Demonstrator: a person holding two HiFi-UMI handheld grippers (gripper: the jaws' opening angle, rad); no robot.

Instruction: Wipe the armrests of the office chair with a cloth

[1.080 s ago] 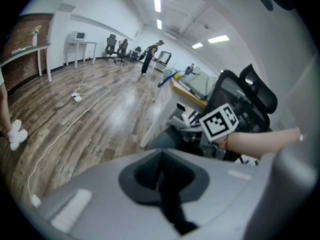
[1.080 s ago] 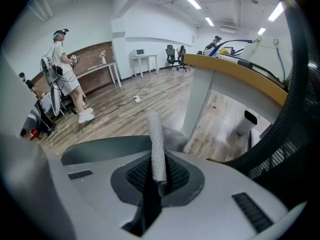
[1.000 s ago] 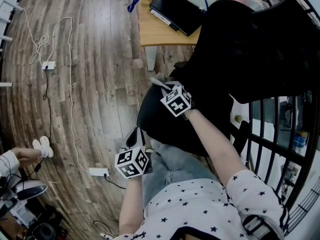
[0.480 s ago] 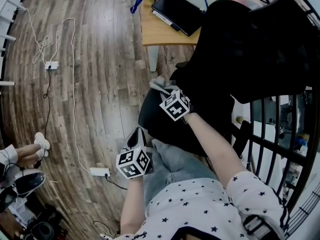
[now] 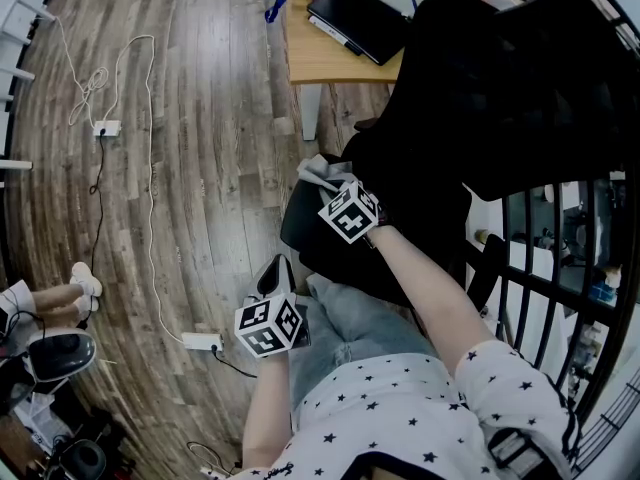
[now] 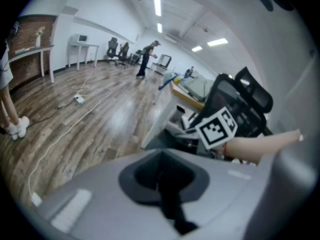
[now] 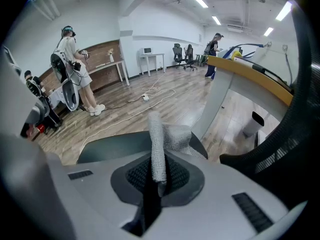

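A black office chair (image 5: 500,78) stands in front of me at the right of the head view. Its dark armrest pad (image 5: 298,223) juts toward the floor side. My right gripper (image 5: 328,183) is shut on a grey cloth (image 5: 318,171) and holds it over the front end of that pad. In the right gripper view the cloth (image 7: 167,134) sticks up from the shut jaws of the right gripper (image 7: 156,176), and the armrest pad (image 7: 112,145) lies just below. My left gripper (image 5: 278,266) hangs lower left, shut on nothing, apart from the chair. From the left gripper (image 6: 161,171) the chair (image 6: 240,106) shows ahead.
A wooden desk (image 5: 325,63) with a black flat device (image 5: 355,18) stands beyond the chair. White cables and a power strip (image 5: 200,341) lie on the plank floor at the left. A black metal railing (image 5: 545,268) runs along the right. A person's feet (image 5: 80,283) are at the far left.
The right gripper and its cloth have shifted only slightly over the armrest. The left gripper has stayed in place. The view itself has drifted a little.
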